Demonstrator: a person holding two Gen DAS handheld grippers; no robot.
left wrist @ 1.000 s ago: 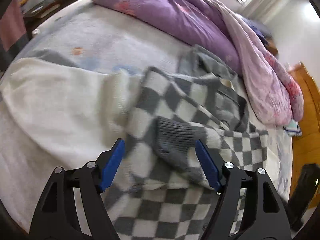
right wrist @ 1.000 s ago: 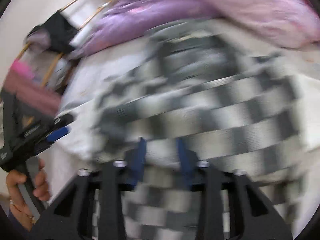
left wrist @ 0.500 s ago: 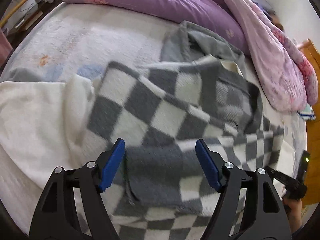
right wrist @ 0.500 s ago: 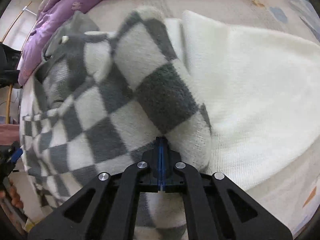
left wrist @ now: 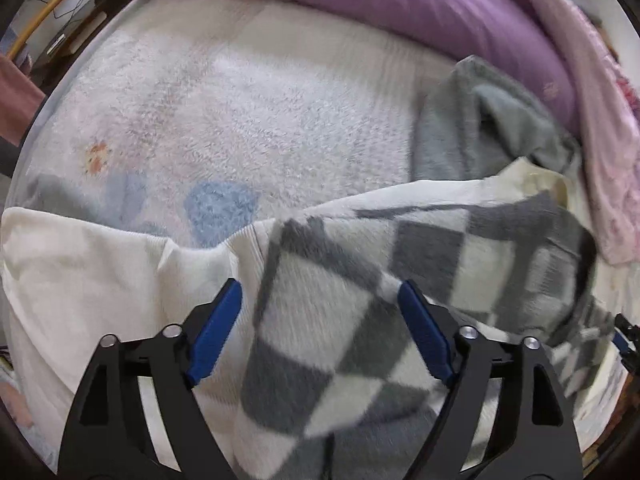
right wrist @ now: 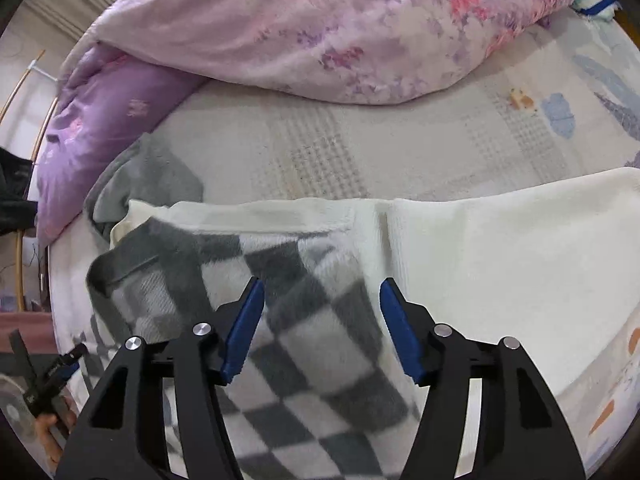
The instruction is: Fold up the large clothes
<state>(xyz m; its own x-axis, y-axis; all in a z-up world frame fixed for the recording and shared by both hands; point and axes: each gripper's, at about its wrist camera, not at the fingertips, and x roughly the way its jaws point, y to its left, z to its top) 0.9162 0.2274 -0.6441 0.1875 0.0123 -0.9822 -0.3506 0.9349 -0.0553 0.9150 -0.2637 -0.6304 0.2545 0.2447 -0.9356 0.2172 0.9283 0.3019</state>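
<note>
Checkered fleece garment [left wrist: 360,320], grey-and-white w/ a cream lining, lies partly folded on the bed [left wrist: 240,100], overlapping a cream knit garment [right wrist: 500,272] spread beside it on the near part of the mattress. Its grey hood [left wrist: 480,120] pokes out at the far end, toward the purple duvet [left wrist: 400,8] and pink floral quilt [right wrist: 340,28].

Left gripper [left wrist: 320,320]: jaws spread wide, have just been opening further; fleece lies under and between them but pads aren't pressing it. Right gripper [right wrist: 322,320]: jaws have just been opening too, now apart over the checkered edge where it meets the cream knit; nothing pinched.

Risks, imo:
- Nothing holds the fold, and thick fleece is springy, so the flap could relax or slide out of line.
- Next grab near that border could pinch the cream knit along w/ the fleece and drag both.
- Hood is bunched and sticking out; folding over it would prob leave a lumpy, crooked bundle.
- Near edge hangs at the mattress side, so a pull that way could slide it off.
</note>
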